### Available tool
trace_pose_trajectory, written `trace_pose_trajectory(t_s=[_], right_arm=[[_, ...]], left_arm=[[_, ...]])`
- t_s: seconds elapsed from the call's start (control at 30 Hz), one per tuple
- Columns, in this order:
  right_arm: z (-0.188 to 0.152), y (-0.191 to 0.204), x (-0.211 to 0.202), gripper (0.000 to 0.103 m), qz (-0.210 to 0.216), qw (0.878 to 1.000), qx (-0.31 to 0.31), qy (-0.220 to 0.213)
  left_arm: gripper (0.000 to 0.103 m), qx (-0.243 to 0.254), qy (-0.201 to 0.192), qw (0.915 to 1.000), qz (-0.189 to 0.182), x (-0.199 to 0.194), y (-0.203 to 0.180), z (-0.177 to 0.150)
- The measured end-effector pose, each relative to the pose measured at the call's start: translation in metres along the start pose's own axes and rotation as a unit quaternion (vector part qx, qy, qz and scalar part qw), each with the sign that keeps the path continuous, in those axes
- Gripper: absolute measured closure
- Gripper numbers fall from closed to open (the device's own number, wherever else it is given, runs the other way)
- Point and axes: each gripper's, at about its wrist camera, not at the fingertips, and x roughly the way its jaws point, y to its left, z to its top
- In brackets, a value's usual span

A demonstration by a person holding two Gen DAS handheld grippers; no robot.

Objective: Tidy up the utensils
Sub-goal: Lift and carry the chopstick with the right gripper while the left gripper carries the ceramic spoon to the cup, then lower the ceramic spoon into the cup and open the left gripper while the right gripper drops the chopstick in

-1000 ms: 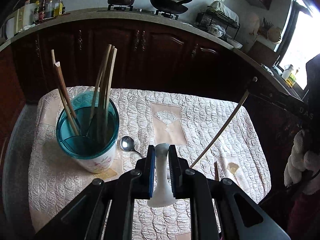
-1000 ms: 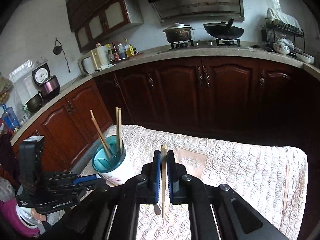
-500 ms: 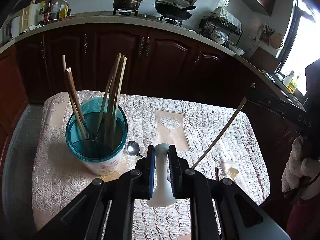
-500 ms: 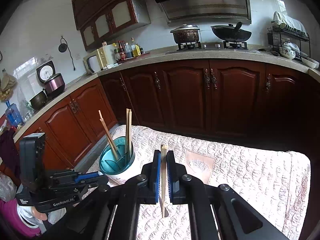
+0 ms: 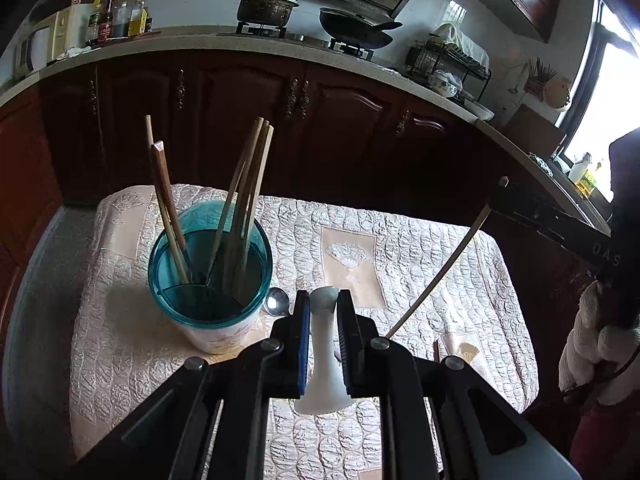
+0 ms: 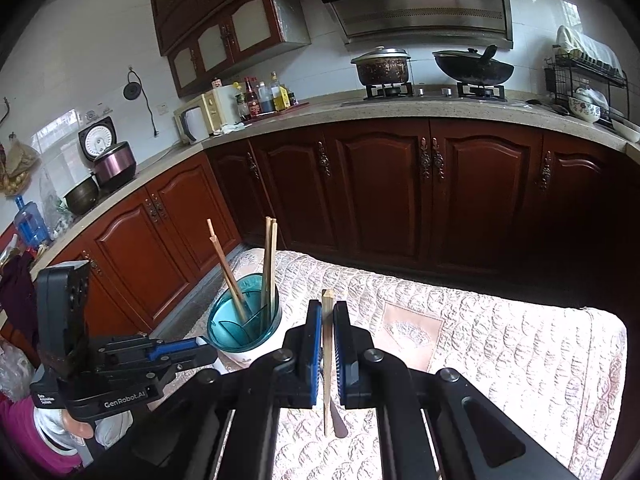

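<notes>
Gleaming white ceramic spoon clamped in left gripper; slim pale wooden chopstick clamped in right gripper.

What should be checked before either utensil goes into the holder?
1. Left gripper shut on white spoon: ok.
2. Right gripper shut on chopstick: ok.
3. Holder upright on the cloth: ok.
4. Front compartment free for the spoon: ok; chopsticks lean in the rear ones.
5. Held chopstick clear of the left gripper: ok, it slants off to that gripper's right.
6. Nothing left on the cloth: not ok; a metal spoon lies beside the holder.
</notes>
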Motion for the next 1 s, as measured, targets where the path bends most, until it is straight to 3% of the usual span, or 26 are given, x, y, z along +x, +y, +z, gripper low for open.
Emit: trace_pose_trajectory(t_s=[0.13, 0.57, 0.73, 1.0], right_arm=[[0.004, 0.005, -0.001, 0.096, 0.004, 1.000, -0.003, -0.004], [0.049, 0.034, -0.004, 0.096, 0.058, 0.997, -0.015, -0.040], [0.068, 0.052, 0.002, 0.096, 0.065, 0.996, -0.026, -0.055], [0.088, 0.072, 0.036, 0.096, 0.065, 0.996, -0.019, -0.058]], left_arm=[[0.090, -0.015, -0.018, 0.9997, -0.001, -0.016, 0.013, 0.012], [0.090, -0.042, -0.100, 0.9925, 0.056, -0.063, 0.061, 0.068], [0.090, -0.045, -0.114, 0.9887, 0.086, -0.055, 0.072, 0.079], [0.090, -0.066, -0.090, 0.9876, 0.111, -0.010, 0.095, 0.080]])
